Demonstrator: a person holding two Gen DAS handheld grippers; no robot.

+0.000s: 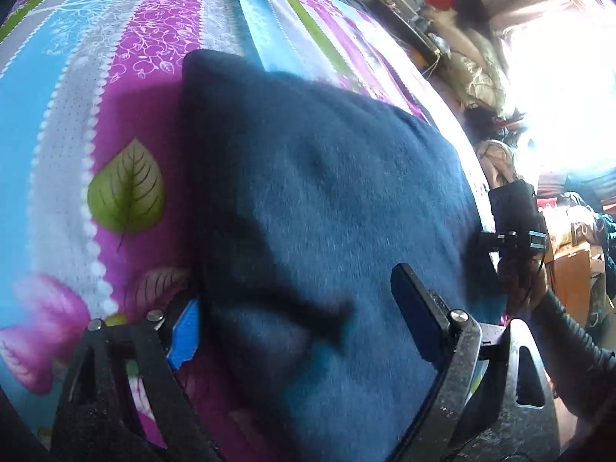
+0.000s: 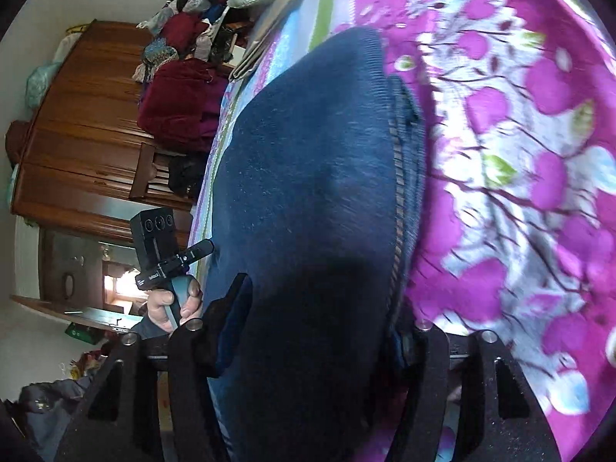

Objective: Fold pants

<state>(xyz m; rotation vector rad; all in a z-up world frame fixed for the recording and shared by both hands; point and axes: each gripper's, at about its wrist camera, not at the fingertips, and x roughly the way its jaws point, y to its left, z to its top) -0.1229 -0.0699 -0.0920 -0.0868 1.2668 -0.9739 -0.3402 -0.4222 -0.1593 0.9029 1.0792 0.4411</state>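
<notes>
Dark blue pants [image 1: 327, 200] lie folded into a thick pad on the flowered bedsheet [image 1: 127, 88]. My left gripper [image 1: 300, 315] is open wide just above their near end. Its left finger, with a blue pad [image 1: 186, 331], is at the pants' left edge, and its right finger [image 1: 415, 308] is over the cloth. In the right wrist view the pants [image 2: 308, 177] show a seam running along their right side. My right gripper [image 2: 319, 331] is open, with a finger on either side of the pants' near end. Each gripper also appears in the other's view, as the right gripper [image 1: 516, 219] and the left gripper [image 2: 161, 250].
A person's hand [image 2: 173, 304] holds the left gripper at the bed's edge. A wooden wardrobe [image 2: 88, 134] and a pile of clothes [image 2: 184, 88] stand beyond the bed. Folded beige cloth [image 2: 269, 27] lies at the far end. A bright window [image 1: 558, 77] glares beside cluttered shelves.
</notes>
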